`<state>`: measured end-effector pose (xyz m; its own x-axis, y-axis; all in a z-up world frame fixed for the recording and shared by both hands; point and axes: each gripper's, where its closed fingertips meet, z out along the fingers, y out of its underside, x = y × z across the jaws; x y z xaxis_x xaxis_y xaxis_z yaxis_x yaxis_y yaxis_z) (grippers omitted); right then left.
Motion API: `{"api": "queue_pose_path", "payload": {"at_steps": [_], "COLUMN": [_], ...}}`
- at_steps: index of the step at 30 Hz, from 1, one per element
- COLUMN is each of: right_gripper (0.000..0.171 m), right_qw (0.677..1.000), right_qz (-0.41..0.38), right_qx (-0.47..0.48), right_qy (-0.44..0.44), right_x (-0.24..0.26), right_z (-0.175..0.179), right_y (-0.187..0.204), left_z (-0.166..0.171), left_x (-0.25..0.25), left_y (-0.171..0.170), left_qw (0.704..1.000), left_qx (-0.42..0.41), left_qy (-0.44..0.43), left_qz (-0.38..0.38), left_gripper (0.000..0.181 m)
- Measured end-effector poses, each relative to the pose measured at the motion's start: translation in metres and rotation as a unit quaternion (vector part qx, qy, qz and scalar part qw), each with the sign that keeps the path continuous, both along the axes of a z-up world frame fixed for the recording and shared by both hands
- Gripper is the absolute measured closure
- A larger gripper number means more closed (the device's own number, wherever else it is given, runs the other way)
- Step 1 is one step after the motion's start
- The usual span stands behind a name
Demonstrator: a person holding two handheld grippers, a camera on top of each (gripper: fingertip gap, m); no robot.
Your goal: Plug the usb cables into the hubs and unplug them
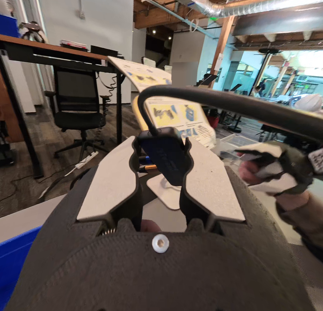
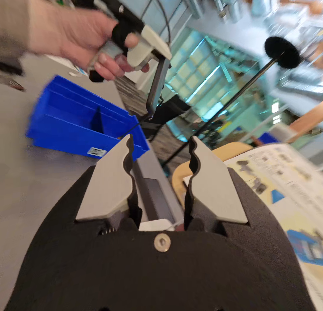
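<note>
My left gripper (image 1: 160, 141) is shut on a dark slim USB hub (image 1: 167, 161) and holds it tilted above the table. The hub's black cable (image 1: 209, 96) rises from its far end and arcs off to the right. My right gripper (image 2: 160, 140) is open and empty, over the table's edge. It shows blurred at the right of the left wrist view (image 1: 262, 155), close beside the hub. In the right wrist view the left gripper (image 2: 155, 52), held by a hand, grips the hub (image 2: 156, 87), which hangs downward.
A blue divided bin (image 2: 73, 120) stands on the grey table (image 2: 26, 180). Printed instruction sheets (image 1: 174, 113) lean on a tan chair back; they also show in the right wrist view (image 2: 279, 180). A white pad (image 1: 167, 196) lies under the hub. A black office chair (image 1: 78, 101) and a desk stand beyond. Some 15 cm of space lies between my two pairs of fingers.
</note>
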<state>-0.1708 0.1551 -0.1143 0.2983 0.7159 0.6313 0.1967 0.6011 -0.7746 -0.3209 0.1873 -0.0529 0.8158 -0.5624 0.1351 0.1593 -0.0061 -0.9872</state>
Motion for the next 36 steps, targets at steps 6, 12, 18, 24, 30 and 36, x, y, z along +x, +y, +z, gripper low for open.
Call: {"api": "queue_pose_path", "payload": {"at_steps": [6, 12, 18, 24, 30, 36], "right_gripper": [0.11, 0.133, 0.157, 0.162, 0.162, 0.162], "right_qw": [0.987, 0.97, 0.967, 0.974, 0.972, 0.964], "right_qz": [-0.087, -0.125, -0.14, -0.159, -0.193, -0.187], "right_qx": [0.133, 0.195, 0.186, 0.137, 0.131, 0.153], "right_qy": [0.023, 0.071, 0.098, 0.082, 0.012, -0.111], "right_x": [-0.022, -0.009, 0.008, 0.03, 0.051, 0.052], "right_z": [-0.005, 0.012, 0.028, 0.039, 0.038, 0.02], "right_y": [-0.008, -0.011, -0.009, 0.013, 0.037, 0.036], "left_z": [0.008, 0.007, 0.008, 0.005, -0.064, -0.058], "left_x": [0.073, 0.127, 0.145, 0.144, 0.148, 0.175], "left_y": [-0.021, -0.037, -0.039, -0.036, -0.074, -0.136], "left_qw": [0.998, 0.993, 0.987, 0.994, 0.988, 0.86], "left_qx": [-0.003, -0.01, -0.014, -0.014, -0.058, 0.085], "left_qy": [-0.021, -0.065, -0.098, -0.053, 0.145, 0.49], "left_qz": [-0.056, -0.1, -0.123, -0.093, -0.016, 0.116], "left_gripper": [0.132, 0.133, 0.133, 0.122, 0.122, 0.128]}}
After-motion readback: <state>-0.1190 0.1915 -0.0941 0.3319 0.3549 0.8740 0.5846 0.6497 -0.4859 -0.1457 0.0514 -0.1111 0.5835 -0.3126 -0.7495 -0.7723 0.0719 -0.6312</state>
